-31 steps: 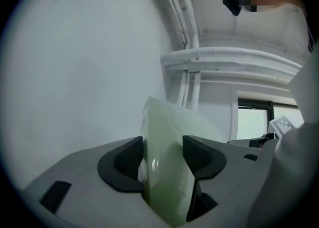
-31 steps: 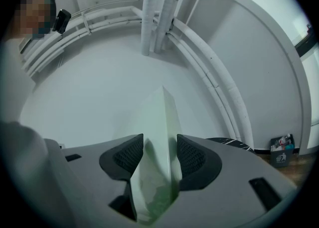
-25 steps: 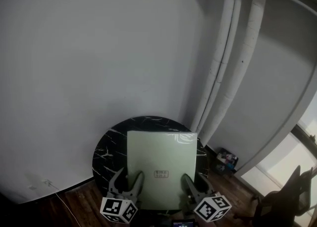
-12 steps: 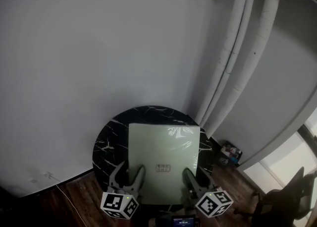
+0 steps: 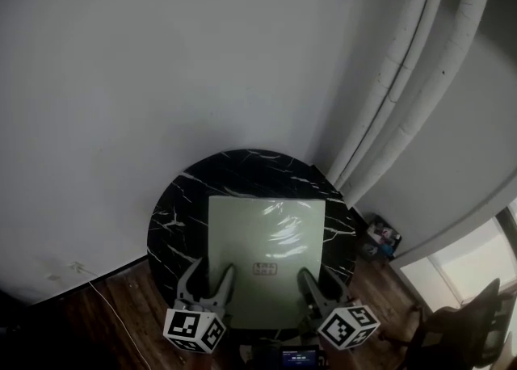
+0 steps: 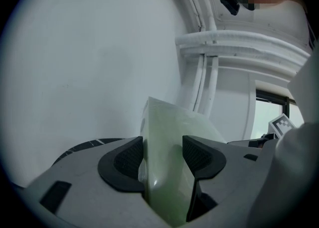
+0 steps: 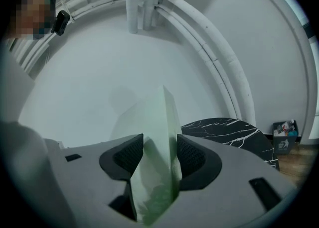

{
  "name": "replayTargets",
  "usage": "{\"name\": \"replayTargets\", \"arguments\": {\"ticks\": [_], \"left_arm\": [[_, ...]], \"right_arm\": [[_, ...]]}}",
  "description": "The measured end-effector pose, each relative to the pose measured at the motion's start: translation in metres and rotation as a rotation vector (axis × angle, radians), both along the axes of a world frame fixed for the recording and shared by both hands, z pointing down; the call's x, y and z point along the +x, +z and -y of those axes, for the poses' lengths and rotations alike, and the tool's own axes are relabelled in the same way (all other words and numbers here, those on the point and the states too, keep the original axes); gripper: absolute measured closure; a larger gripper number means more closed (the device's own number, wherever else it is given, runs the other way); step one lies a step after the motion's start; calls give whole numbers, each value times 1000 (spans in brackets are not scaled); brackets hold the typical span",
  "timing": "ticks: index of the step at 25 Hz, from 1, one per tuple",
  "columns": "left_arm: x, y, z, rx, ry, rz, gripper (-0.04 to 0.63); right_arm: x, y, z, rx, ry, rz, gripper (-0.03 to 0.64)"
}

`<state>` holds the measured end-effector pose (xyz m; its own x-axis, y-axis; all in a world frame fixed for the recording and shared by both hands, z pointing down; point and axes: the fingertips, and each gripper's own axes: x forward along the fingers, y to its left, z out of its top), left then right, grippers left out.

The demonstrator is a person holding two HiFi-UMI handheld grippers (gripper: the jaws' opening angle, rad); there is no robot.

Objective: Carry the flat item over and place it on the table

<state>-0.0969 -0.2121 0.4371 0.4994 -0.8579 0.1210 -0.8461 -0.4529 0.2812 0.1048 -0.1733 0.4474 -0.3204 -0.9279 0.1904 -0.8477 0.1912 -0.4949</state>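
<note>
Pale-green sheet (image 5: 266,255) hangs over the table (image 5: 242,168); left gripper (image 5: 208,281) and right gripper (image 5: 321,286) each clamp its near edge, likely to keep it level for setting down.

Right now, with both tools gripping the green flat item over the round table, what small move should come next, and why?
Probably lower the left tool and right tool together, keeping the green flat item level, until it rests on the black table. Each tool clamps the item's near edge, and it hangs over the tabletop, so no more carrying seems needed.
</note>
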Motion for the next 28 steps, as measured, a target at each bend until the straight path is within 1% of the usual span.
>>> {"name": "replayTargets", "arguments": {"ticks": [14,24,28], "left_arm": [[5,69,38,-131,-43,36,337],[10,123,55,-236,-62,51,337],[13,138,62,-266,-62,56,337]], "right_arm": [[5,72,47,-138,-22,26,420],[11,123,67,-236,-34,5,420],[13,139,74,-267,-37,4,420]]}}
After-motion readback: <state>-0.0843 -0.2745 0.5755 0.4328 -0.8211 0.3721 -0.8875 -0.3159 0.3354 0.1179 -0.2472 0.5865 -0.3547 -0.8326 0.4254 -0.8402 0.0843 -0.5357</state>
